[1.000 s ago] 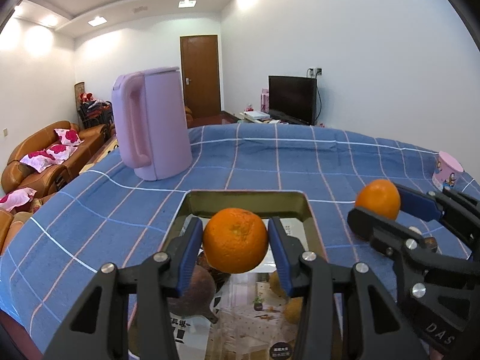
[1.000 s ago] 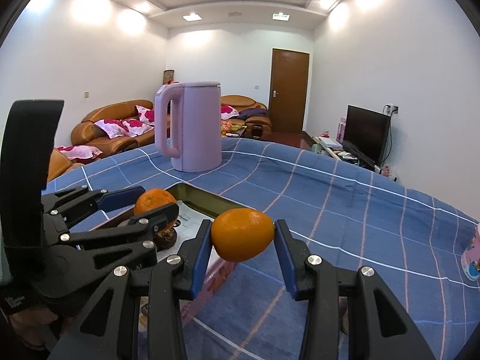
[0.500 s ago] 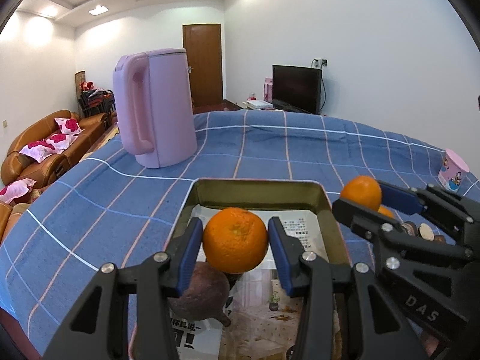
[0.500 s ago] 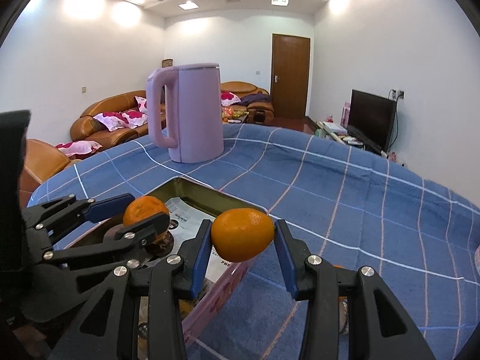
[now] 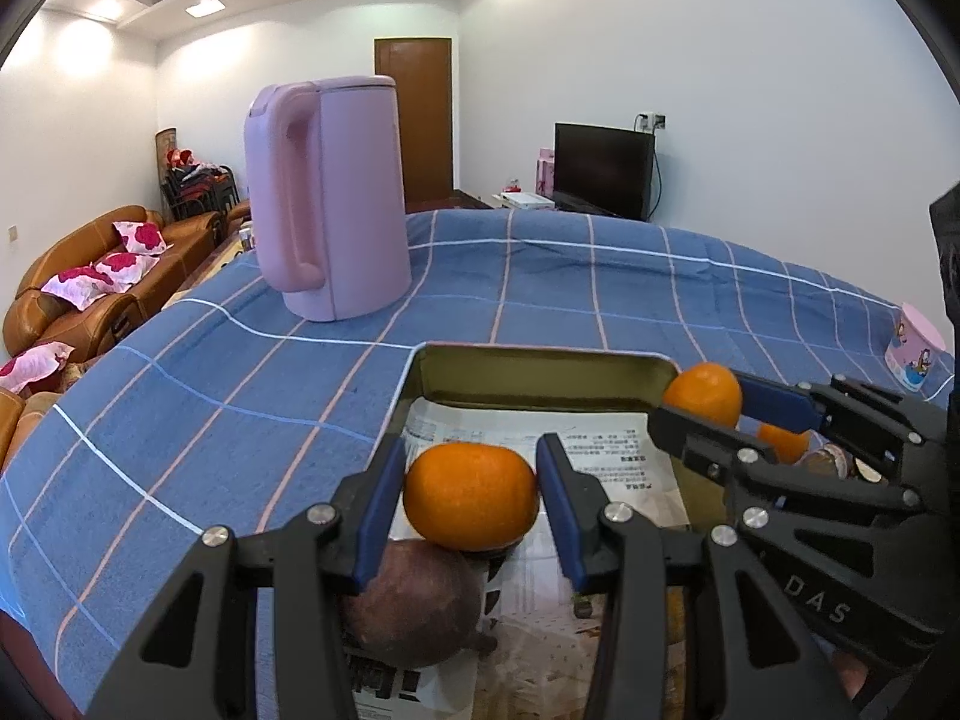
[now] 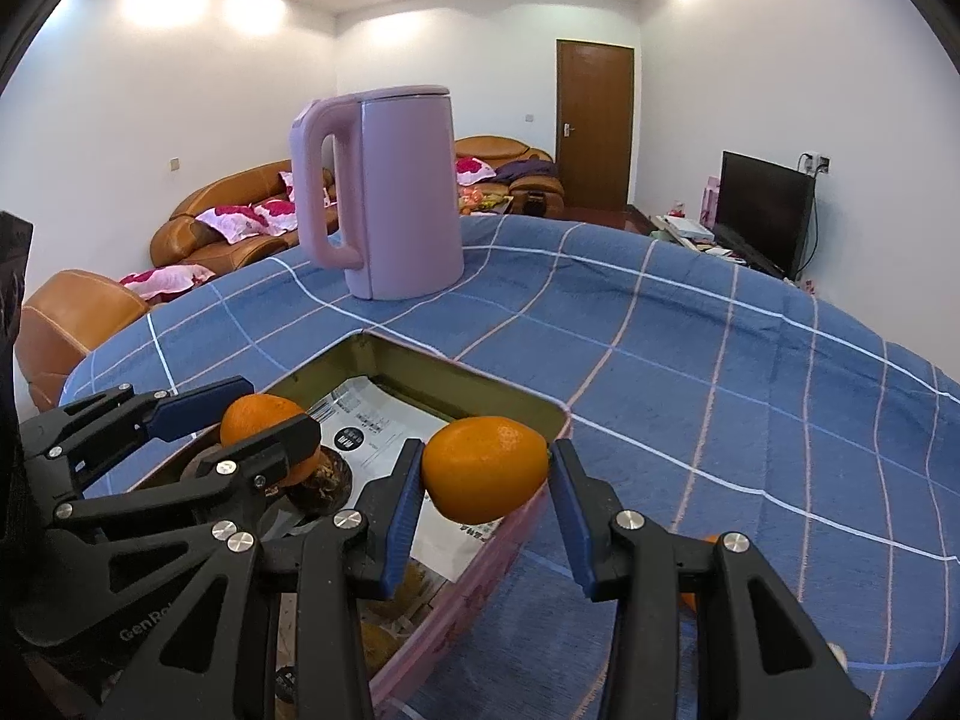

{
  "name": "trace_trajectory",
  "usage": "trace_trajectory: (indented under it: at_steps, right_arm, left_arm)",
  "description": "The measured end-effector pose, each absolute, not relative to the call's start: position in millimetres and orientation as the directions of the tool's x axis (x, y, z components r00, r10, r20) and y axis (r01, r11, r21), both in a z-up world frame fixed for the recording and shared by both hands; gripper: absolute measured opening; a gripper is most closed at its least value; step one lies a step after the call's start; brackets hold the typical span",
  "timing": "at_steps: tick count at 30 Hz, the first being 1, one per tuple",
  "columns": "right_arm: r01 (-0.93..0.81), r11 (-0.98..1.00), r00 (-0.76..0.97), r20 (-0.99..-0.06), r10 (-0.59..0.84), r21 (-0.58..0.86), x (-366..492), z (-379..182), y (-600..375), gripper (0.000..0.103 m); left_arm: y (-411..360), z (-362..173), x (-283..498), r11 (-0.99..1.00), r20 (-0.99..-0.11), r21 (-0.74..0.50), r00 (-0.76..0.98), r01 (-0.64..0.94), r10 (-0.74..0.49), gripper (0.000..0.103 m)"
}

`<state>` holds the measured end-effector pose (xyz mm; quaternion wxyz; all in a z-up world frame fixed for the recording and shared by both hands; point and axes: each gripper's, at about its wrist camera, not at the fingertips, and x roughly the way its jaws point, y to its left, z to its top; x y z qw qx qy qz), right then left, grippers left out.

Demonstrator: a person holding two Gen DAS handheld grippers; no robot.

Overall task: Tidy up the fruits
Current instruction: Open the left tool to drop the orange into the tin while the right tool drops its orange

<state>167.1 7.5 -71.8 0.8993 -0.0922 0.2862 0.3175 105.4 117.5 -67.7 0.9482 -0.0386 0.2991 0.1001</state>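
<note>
1. Gripping a round orange mandarin [image 5: 471,495], the left gripper [image 5: 471,501] hangs over the newspaper-lined, brass-coloured metal tray [image 5: 540,369].
2. The right gripper [image 6: 485,474] clamps a second orange mandarin [image 6: 485,468] above the tray's near edge.
3. Both should lower before releasing, clear of the dark purple fruit [image 5: 414,606].
4. Beyond stands a lilac plastic kettle [image 5: 330,198] on blue checked cloth [image 5: 600,294]; brown sofas line the wall.

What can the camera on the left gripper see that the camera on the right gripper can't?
Only the left camera shows the pink cup at the table's edge and the dark round fruit in full. Only the right shows the tin's pink outer wall. Both show the kettle, the tin, and each gripper holding an orange.
</note>
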Motion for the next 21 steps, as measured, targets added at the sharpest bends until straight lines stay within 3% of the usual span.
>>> trace_trajectory:
  at_steps: [8,12,14,21]
  right_arm:
    - [-0.661,0.750,0.599,-0.585,0.548,0.026,165.9,-75.8,13.5,0.046]
    - [-0.637,0.771,0.625,-0.578,0.525,0.011,165.1,-74.0,9.6,0.059]
    - [-0.620,0.784,0.635,-0.573,0.518,0.020,165.0,-72.6,2.8,0.069]
    - [-0.575,0.817,0.673,-0.541,0.504,0.045,153.4,-65.0,-25.8,0.075]
  left_arm:
    - [122.1,-65.5,103.9,0.973,-0.569,-0.014,0.803,-0.228,0.180,0.046]
    - [123.5,-64.4,104.1,0.973,-0.570,-0.022,0.802,-0.230,0.177,0.048]
    - [122.2,-62.8,103.2,0.974,-0.567,-0.029,0.807,-0.223,0.168,0.058]
    - [112.3,-54.9,97.6,0.976,-0.538,-0.023,0.825,-0.218,0.172,0.086]
